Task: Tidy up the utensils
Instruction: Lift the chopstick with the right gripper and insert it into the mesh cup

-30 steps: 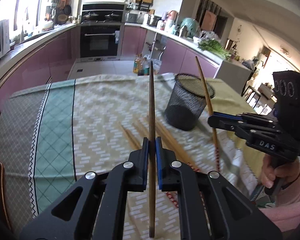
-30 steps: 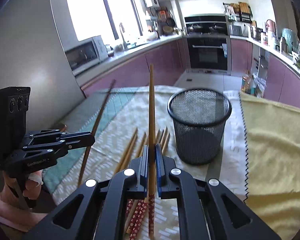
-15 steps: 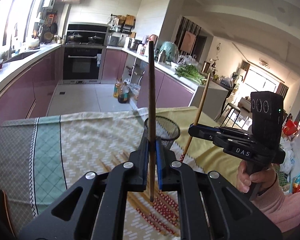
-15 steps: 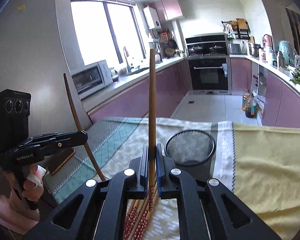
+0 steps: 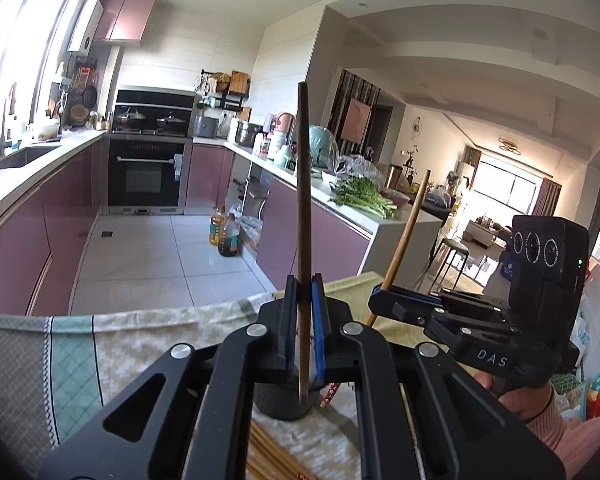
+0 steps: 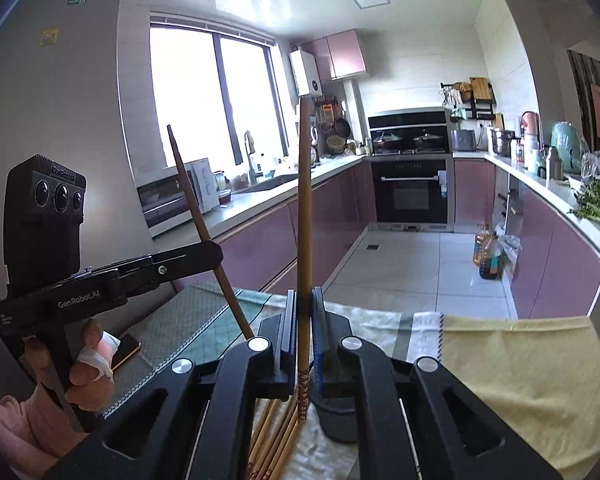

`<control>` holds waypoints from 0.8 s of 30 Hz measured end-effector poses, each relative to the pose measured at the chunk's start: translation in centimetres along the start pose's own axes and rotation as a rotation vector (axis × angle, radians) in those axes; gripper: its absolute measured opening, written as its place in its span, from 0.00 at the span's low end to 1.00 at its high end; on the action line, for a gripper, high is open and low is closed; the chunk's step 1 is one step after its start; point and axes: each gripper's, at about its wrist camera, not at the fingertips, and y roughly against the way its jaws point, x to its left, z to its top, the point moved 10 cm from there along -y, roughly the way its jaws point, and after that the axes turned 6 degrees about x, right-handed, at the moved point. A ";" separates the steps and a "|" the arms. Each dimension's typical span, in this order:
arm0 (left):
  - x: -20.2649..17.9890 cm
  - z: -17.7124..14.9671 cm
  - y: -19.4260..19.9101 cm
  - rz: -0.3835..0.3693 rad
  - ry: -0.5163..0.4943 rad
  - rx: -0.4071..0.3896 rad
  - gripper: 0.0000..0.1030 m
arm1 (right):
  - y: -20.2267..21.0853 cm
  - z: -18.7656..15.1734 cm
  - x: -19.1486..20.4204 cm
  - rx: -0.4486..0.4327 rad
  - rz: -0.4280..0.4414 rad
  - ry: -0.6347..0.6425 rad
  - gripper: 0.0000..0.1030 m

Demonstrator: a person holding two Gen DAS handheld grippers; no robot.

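My left gripper point(image 5: 304, 312) is shut on a dark brown chopstick point(image 5: 302, 184) that stands upright, its lower end over the black mesh cup point(image 5: 278, 406). The cup is mostly hidden behind the jaws. My right gripper point(image 6: 305, 320) is shut on a lighter chopstick point(image 6: 304, 208) with a red patterned end, also upright, beside the mesh cup point(image 6: 336, 414). In the left wrist view the right gripper point(image 5: 376, 300) holds its chopstick point(image 5: 406, 236) tilted. In the right wrist view the left gripper point(image 6: 216, 250) holds the dark chopstick point(image 6: 202, 220) at a slant. Several loose chopsticks point(image 6: 274, 438) lie on the tablecloth.
The table carries a patterned green and cream cloth point(image 5: 76, 364) and a yellow cloth point(image 6: 516, 364). A dark flat item point(image 6: 129, 349) lies near the left hand. Beyond the table are purple kitchen cabinets point(image 5: 36, 240), an oven point(image 5: 148, 176) and oil bottles point(image 5: 226, 236) on the floor.
Both grippers have risen with their chopsticks held fast. The views have tipped up toward the kitchen, and the mesh cup has dropped low in each view, behind the jaws.
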 end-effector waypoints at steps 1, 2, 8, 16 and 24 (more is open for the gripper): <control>-0.1 0.3 -0.4 0.000 0.001 -0.004 0.07 | 0.0 0.2 -0.3 -0.007 -0.004 -0.001 0.06; -0.3 0.7 -0.7 -0.002 0.000 -0.006 0.07 | -0.2 0.5 -0.6 -0.014 -0.012 -0.004 0.06; -0.5 0.3 -4.2 0.029 -0.010 0.027 0.07 | -2.3 0.9 -2.7 0.004 -0.060 -0.021 0.06; -0.6 -3.7 -8.8 0.061 -0.024 0.145 0.07 | -6.5 -2.3 -4.4 0.124 -0.082 -0.037 0.06; 1.5 -6.6 -11.6 0.055 -0.012 0.222 0.07 | -8.8 -5.0 -4.8 0.220 -0.095 -0.051 0.06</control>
